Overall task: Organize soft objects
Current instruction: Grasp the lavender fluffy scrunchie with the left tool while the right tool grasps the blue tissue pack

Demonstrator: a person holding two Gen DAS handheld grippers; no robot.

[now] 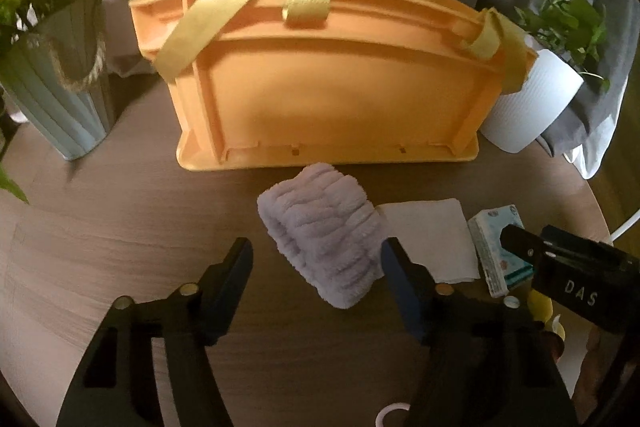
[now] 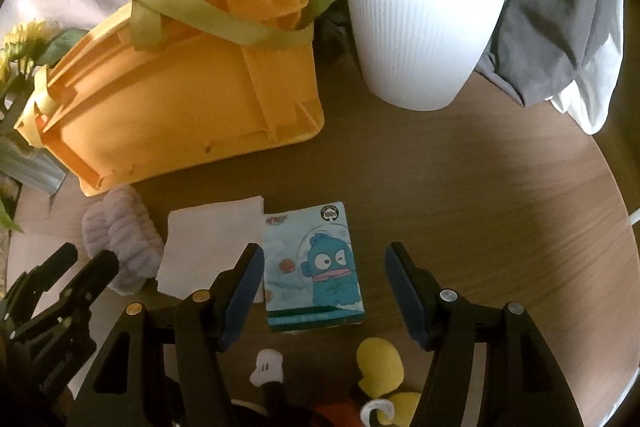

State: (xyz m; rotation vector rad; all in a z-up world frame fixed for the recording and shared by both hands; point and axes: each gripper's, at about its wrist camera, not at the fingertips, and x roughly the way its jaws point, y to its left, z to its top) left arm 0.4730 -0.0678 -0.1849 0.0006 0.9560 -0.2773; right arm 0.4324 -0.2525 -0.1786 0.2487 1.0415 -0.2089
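The fluffy lilac band (image 1: pixel 324 239) is a soft, ribbed roll of plush cloth. It lies on the wooden table (image 1: pixel 120 227), just in front of the long side of the orange crate (image 1: pixel 320 75). At its right side a white folded napkin (image 1: pixel 428 239) touches it, and next comes a tissue pack (image 2: pixel 316 263) with a blue cartoon fish.

The left gripper (image 1: pixel 316 259) is open, with its 2 fingers on either side of the band and not pressing it. The right gripper (image 2: pixel 324 267) is also open, above the tissue pack.

A yellow ribbon (image 1: pixel 224 15) hangs over the crate rim. A white plant pot (image 2: pixel 420 23) stands at the crate's right end, and a pale blue vase (image 1: pixel 60 87) with sunflowers at its left end. To the right of the tissue pack the table is bare up to its round edge. Yellow and white plush toy parts (image 2: pixel 376 371) lie at the near edge.
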